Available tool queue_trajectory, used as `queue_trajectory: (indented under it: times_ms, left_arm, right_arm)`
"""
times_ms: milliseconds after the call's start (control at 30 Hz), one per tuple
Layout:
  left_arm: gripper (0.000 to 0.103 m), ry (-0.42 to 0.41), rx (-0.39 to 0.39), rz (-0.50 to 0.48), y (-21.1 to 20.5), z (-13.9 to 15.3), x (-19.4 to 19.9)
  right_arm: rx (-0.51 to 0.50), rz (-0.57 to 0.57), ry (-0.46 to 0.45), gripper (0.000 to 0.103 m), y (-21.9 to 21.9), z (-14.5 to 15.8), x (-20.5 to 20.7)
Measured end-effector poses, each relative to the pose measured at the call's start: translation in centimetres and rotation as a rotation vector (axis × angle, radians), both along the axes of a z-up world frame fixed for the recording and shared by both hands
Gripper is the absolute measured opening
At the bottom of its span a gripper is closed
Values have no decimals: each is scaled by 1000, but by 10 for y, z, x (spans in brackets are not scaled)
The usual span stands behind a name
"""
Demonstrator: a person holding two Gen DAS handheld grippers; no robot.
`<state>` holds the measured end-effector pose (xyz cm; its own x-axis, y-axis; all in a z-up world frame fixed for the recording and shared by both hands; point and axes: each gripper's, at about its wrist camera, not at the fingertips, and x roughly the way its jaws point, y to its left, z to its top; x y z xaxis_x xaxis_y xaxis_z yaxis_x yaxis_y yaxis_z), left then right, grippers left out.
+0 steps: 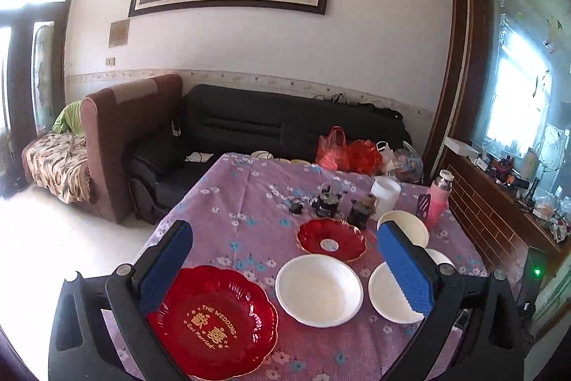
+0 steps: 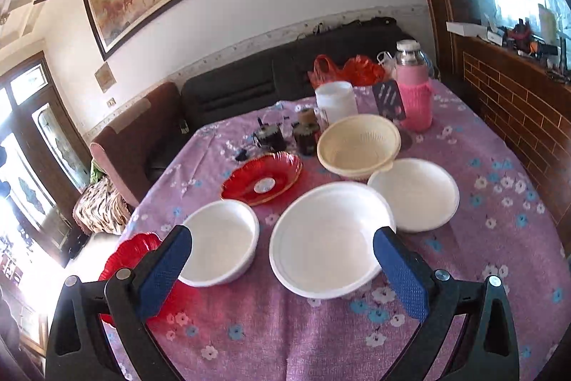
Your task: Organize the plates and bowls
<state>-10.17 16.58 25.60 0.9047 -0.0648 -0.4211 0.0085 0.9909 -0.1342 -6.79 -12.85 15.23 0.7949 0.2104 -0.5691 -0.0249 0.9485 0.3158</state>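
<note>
Right wrist view: both the right gripper (image 2: 282,247) and left gripper (image 1: 285,247) are held wide open and empty, white bowls (image 2: 330,238) are spread near the table's (image 2: 499,238) near edge, and a thin rim may be slipped or nudged against neighbours.

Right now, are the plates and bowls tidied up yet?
Not yet; nothing looks stacked. Both hand-held grippers, left and right, are open and empty. The two red plates, three white bowls and cream colander bowl sit spread over the purple tablecloth, all waiting to be sorted.
</note>
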Motion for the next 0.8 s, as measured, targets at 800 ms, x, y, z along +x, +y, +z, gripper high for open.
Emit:
queue_trajectory:
  times_ms: [800]
  left_arm:
    - [103, 154, 16, -286, -144, -64, 40]
  right_arm:
    - [93, -286, 232, 90, -195, -72, 75]
